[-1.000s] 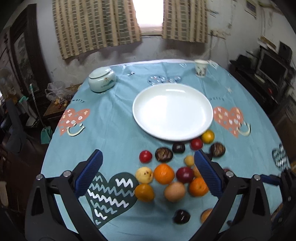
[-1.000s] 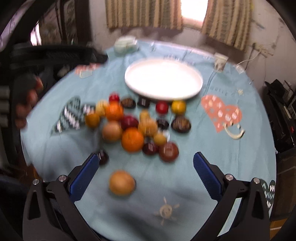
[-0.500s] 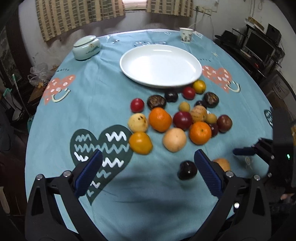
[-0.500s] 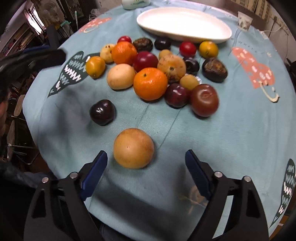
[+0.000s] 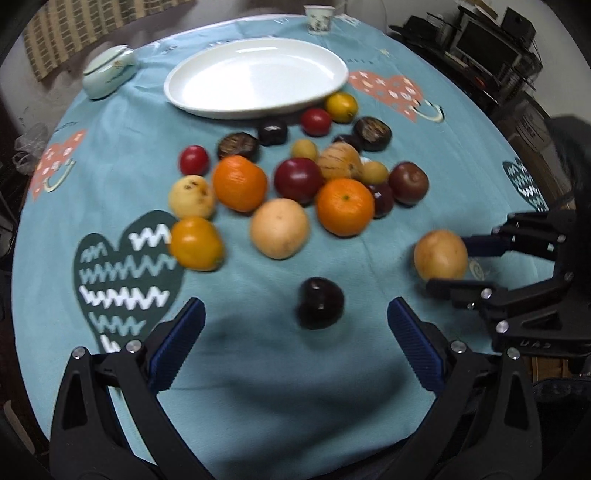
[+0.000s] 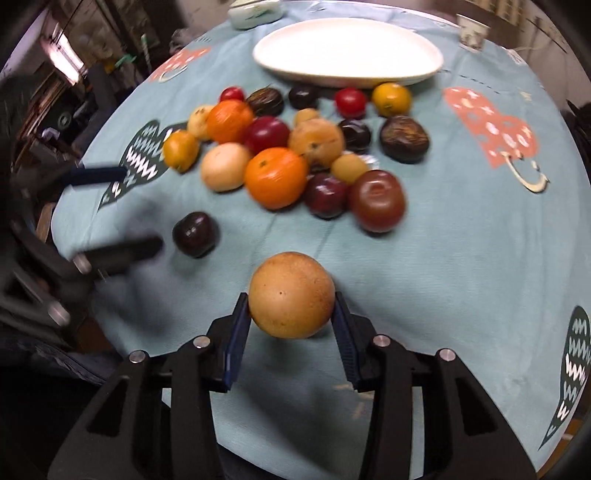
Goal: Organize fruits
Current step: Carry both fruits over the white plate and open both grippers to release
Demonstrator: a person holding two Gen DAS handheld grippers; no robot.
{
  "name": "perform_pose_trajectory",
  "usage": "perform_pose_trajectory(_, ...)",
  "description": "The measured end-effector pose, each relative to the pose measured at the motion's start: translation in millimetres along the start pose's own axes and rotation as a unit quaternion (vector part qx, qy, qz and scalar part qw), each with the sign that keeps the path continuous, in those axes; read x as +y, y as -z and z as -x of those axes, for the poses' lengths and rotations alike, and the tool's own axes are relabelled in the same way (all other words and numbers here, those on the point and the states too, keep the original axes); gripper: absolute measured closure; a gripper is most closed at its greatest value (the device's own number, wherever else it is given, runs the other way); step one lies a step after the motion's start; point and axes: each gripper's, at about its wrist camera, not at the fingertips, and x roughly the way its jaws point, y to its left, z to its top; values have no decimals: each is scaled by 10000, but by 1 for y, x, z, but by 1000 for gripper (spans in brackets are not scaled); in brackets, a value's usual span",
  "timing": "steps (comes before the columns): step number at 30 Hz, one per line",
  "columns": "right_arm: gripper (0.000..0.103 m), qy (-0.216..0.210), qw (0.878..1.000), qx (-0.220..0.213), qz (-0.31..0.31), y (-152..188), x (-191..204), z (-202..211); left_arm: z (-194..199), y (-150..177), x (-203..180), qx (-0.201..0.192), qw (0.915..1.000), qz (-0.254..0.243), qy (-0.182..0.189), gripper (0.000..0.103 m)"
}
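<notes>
A heap of fruit lies on the blue tablecloth in front of an empty white plate. My right gripper is shut on a tan round fruit, low over the cloth; it also shows in the left wrist view. My left gripper is open, with a dark plum between and just ahead of its fingertips. The plum and the left gripper's fingers show in the right wrist view.
A pale lidded bowl sits at the far left and a cup at the far edge beyond the plate. The heap holds two oranges, red plums and small yellow fruits. Dark furniture stands to the right of the table.
Both grippers came down and closer to the fruit. The right gripper closed on the tan round fruit. The left gripper moved up to the dark plum.
</notes>
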Motion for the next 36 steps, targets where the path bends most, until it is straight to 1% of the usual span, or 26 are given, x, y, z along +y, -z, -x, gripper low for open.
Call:
perform_pose_trajectory(2,58,51,10000,-46,-50,-3,-5,3,-11,-2,-5,119,9999,-31,-1,3)
perform_pose_trajectory(5,58,3,9998,-41,-183,-1,-12,6,-25,-6,-9,263,9997,6,17,10)
perform_pose_trajectory(6,58,1,9998,-36,-207,0,-11,4,-29,-7,-10,298,9995,15,39,19)
perform_pose_trajectory(7,58,10,9997,-28,-225,1,-12,4,-33,-7,-10,353,9994,32,27,38)
perform_pose_trajectory(8,58,28,9997,-16,-258,2,-13,2,-37,-7,-10,457,9989,43,66,53)
perform_pose_trajectory(9,58,36,9996,-4,-280,3,-14,2,-38,-7,-11,450,9990,27,-28,65)
perform_pose_trajectory(10,58,49,9995,5,-325,4,-17,1,-37,-6,-12,416,9991,16,-12,71)
perform_pose_trajectory(11,58,45,9993,5,-364,3,-20,2,-37,-7,-11,446,9990,44,45,72)
perform_pose_trajectory(13,58,43,9992,-23,-402,4,-25,4,-34,-8,-10,478,9988,112,43,72)
perform_pose_trajectory(15,58,0,9992,-90,-392,2,-26,7,-22,-11,-12,338,9994,78,4,72)
perform_pose_trajectory(19,58,-54,9992,-220,-333,-7,-25,13,5,-29,-9,-127,9998,120,6,72)
perform_pose_trajectory(21,58,-62,9991,-336,-240,-19,-23,18,17,-45,-2,-355,9991,234,15,72)
perform_pose_trajectory(23,58,-82,9985,-521,-150,-40,-24,27,26,-70,9,-548,9977,390,44,71)
perform_pose_trajectory(25,58,-24,9969,-779,-78,-62,-24,36,32,-96,22,-707,9963,494,-11,71)
perform_pose_trajectory(26,58,-11,9953,-972,-29,-79,-26,42,34,-111,25,-775,9956,527,-58,71)
perform_pose_trajectory(28,58,22,9921,-1250,-17,-106,-29,50,32,-142,38,-853,9940,622,-287,71)
perform_pose_trajectory(30,58,160,9891,-1465,-26,-139,-36,53,21,-172,49,-812,9929,745,-456,71)
perform_pose_trajectory(31,58,187,9886,-1495,-42,-147,-38,52,15,-184,54,-790,9917,831,-588,71)
perform_pose_trajectory(32,58,230,9880,-1523,-96,-162,-44,49,6,-195,58,-727,9915,877,-633,71)
perform_pose_trajectory(35,58,265,9880,-1511,-205,-190,-55,35,-18,-217,67,-520,9908,1024,-720,71)
perform_pose_trajectory(36,58,277,9883,-1484,-220,-196,-59,31,-25,-218,70,-466,9907,1047,-731,71)
